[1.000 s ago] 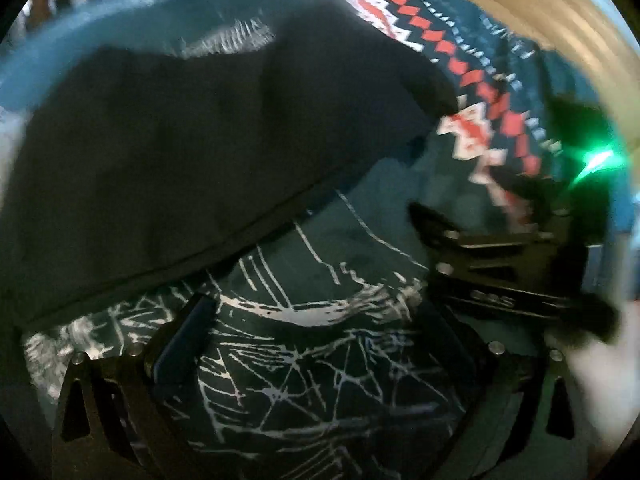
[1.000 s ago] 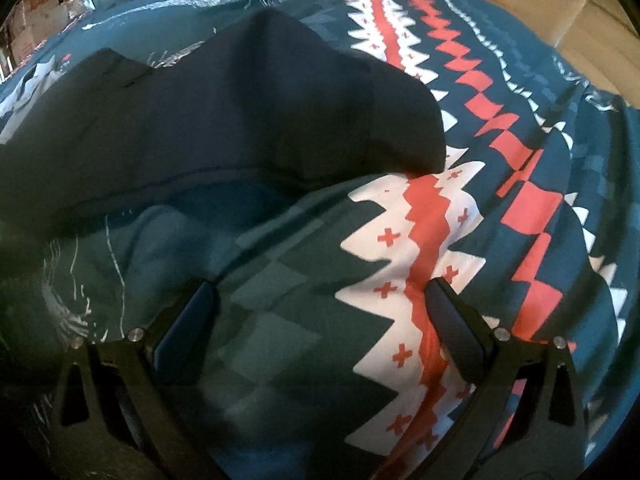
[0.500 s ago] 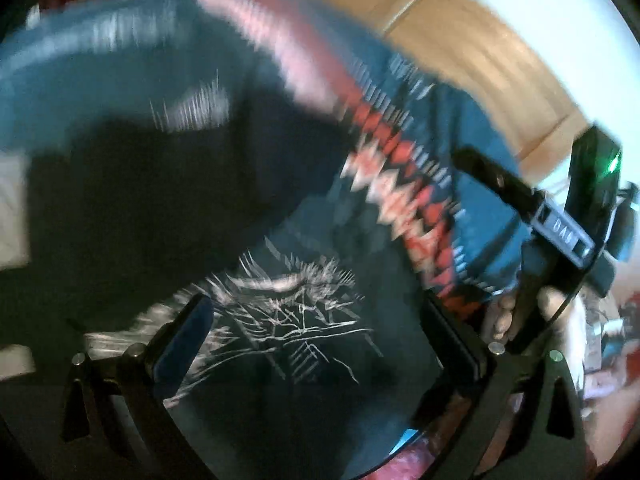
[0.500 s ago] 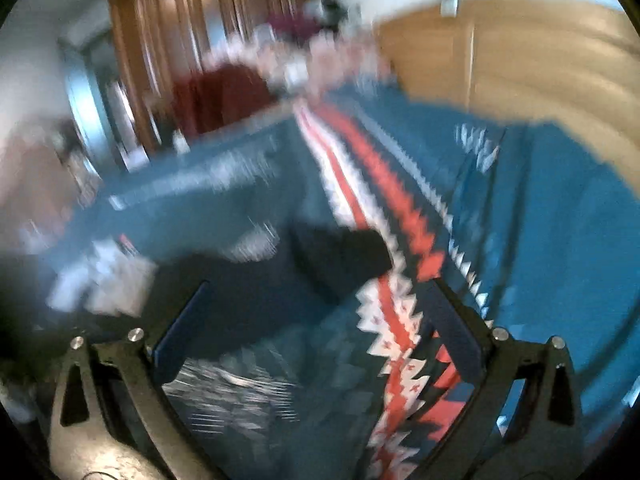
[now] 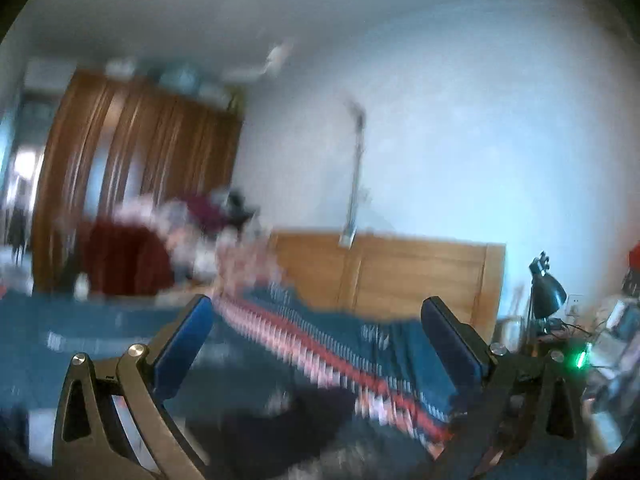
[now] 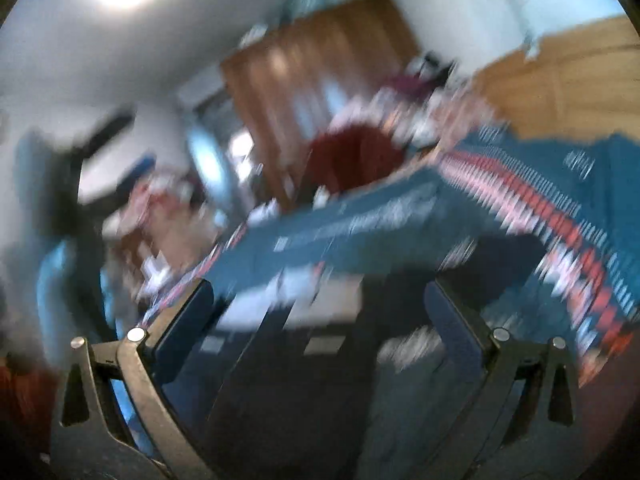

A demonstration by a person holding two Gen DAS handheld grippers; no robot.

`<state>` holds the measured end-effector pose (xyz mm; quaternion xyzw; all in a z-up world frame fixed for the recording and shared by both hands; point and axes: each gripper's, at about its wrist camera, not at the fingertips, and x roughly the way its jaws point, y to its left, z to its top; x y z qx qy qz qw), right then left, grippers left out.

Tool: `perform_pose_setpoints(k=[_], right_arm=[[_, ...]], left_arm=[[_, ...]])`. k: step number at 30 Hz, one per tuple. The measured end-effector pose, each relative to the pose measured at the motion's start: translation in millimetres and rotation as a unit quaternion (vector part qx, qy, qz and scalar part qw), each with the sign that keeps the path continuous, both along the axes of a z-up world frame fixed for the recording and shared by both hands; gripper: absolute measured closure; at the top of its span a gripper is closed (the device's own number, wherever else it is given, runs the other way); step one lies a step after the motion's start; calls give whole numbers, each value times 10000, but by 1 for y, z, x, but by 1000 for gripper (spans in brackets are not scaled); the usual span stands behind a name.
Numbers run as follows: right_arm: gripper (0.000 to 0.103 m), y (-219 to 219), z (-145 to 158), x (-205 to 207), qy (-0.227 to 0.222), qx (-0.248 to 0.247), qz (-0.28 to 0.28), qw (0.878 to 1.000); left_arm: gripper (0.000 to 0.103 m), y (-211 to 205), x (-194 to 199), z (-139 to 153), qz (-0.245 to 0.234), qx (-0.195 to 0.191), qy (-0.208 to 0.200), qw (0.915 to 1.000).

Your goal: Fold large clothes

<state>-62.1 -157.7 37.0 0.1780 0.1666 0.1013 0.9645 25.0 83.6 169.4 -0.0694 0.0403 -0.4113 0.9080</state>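
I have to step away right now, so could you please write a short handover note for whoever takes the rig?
Left gripper: open, empty, raised and aimed at the headboard.
Right gripper: open, empty.
Dark garment: lying on the patterned bedspread, neither gripper touching it. Both views are blurred.
Done: cannot tell how far the folding has got.
Left: check the garment's folds and finish them if needed.
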Motion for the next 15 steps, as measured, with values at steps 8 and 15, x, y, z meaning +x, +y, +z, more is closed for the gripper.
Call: perform_pose_setpoints(k=[8,15], right_arm=[[0,43,-1,0,-34,-151,652,9978],[0,66,89,-29,-1386,-993,511,9840]], left_arm=[[0,135,12,32,1493,-493,-115,9875],[0,278,-25,120,2677,-1806,-1201,9388]])
